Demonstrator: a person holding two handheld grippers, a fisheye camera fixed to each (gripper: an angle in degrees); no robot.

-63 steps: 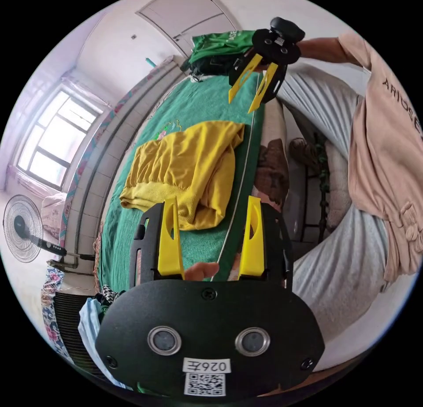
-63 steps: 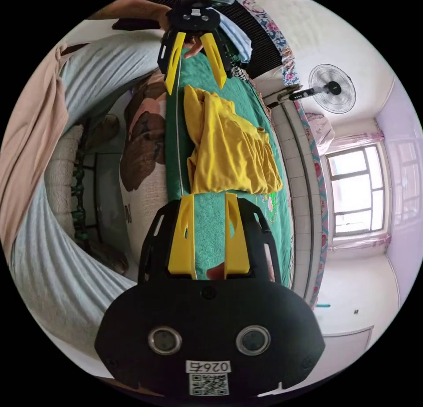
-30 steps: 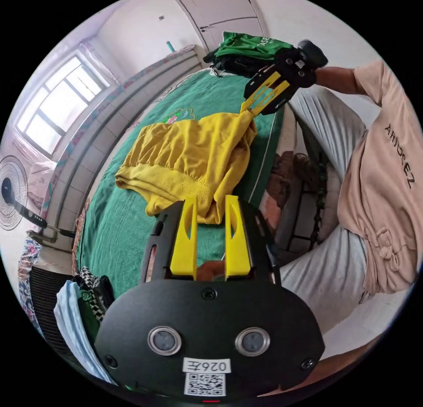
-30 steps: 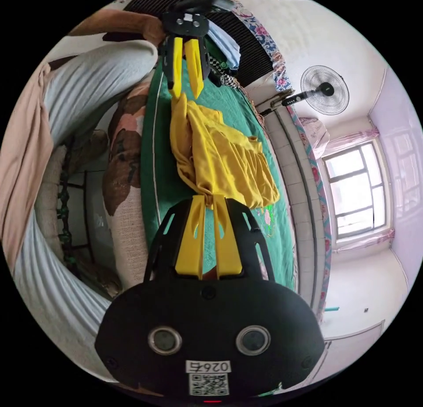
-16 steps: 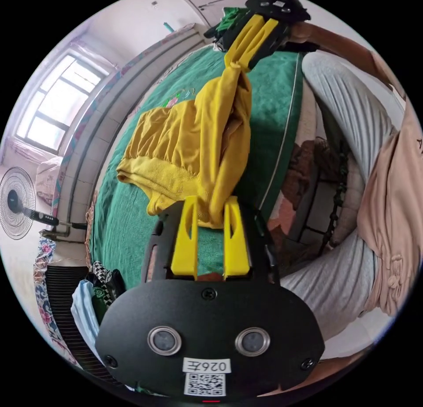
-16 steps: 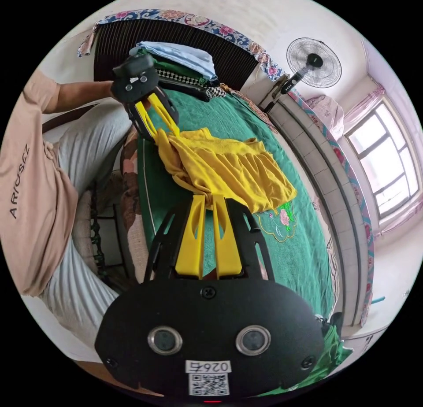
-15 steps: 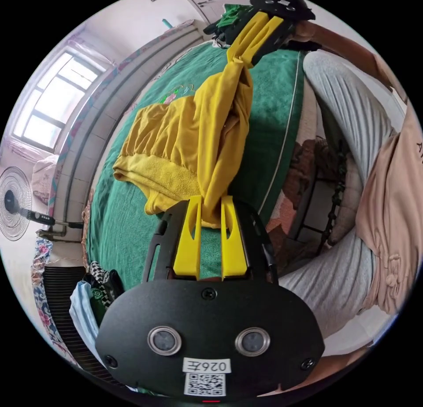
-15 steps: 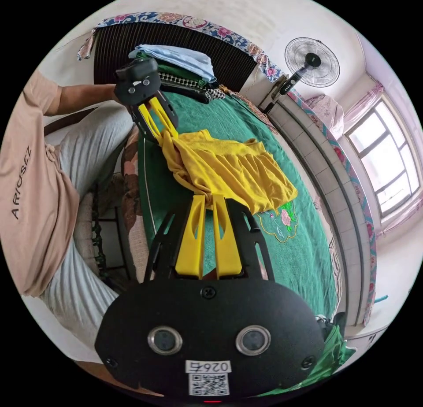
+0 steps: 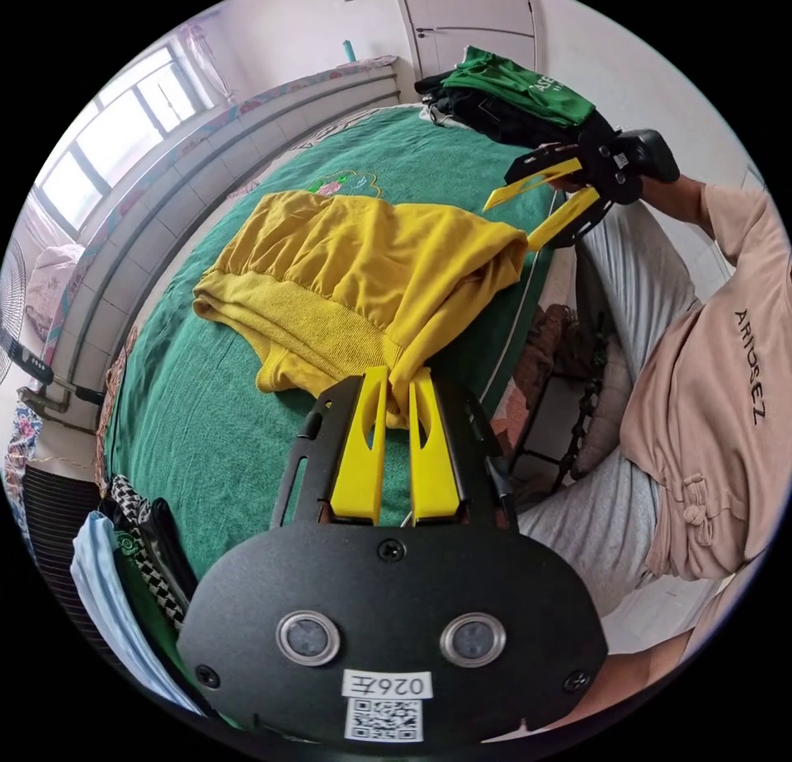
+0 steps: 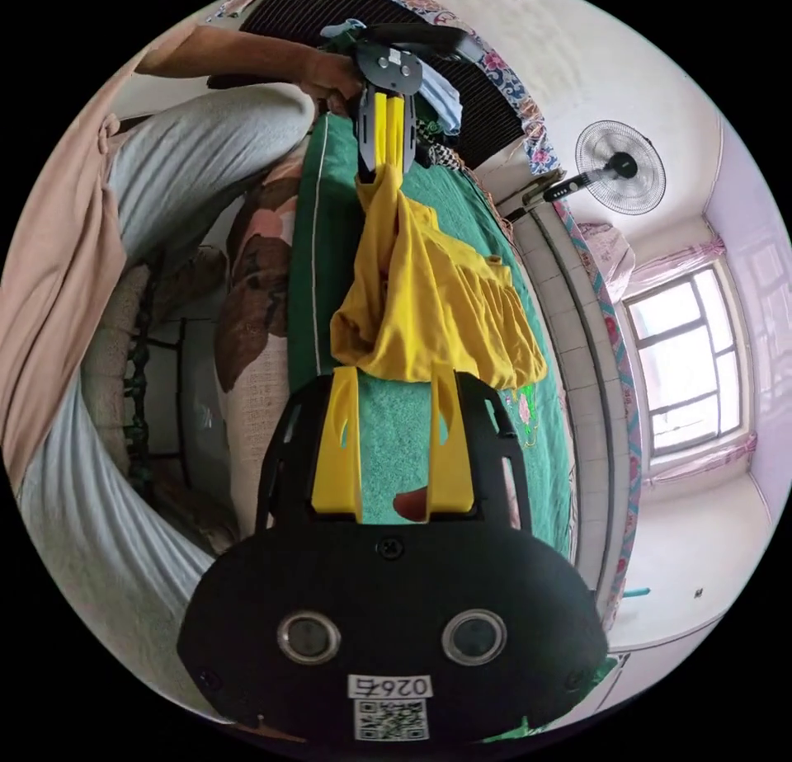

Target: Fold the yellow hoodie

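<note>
- The yellow hoodie (image 9: 355,267) lies bundled on the green bedcover (image 9: 214,432), in the middle of the left gripper view, with its ribbed hem toward the left of the frame and the rest of the cloth running toward the upper right.
- The left gripper (image 9: 396,383) is at lower centre of its own view, its two yellow jaws pressed close on a gathered corner of the hoodie.
- In the right gripper view that same gripper (image 10: 386,162) sits at top centre, and the hoodie (image 10: 429,300) hangs from it in a taut ridge, so that end is lifted off the cover.
- The right gripper (image 10: 392,383) has its jaws spread wide at lower centre of its view, with the near edge of the hoodie just beyond the tips and bare green cover between them.
- In the left gripper view it (image 9: 540,209) shows at upper right, open, just beside the far corner of the cloth and holding nothing.
- The coming move turns on this, I'd judge: the hoodie's long axis runs from one gripper to the other, and only the left end is held.
- The right one is just short of its own end, so it would likely need to close on it before the fold can be carried over.
- A pile of green clothes (image 9: 511,94) sits behind, near the top of the frame, well apart from the hoodie.
</note>
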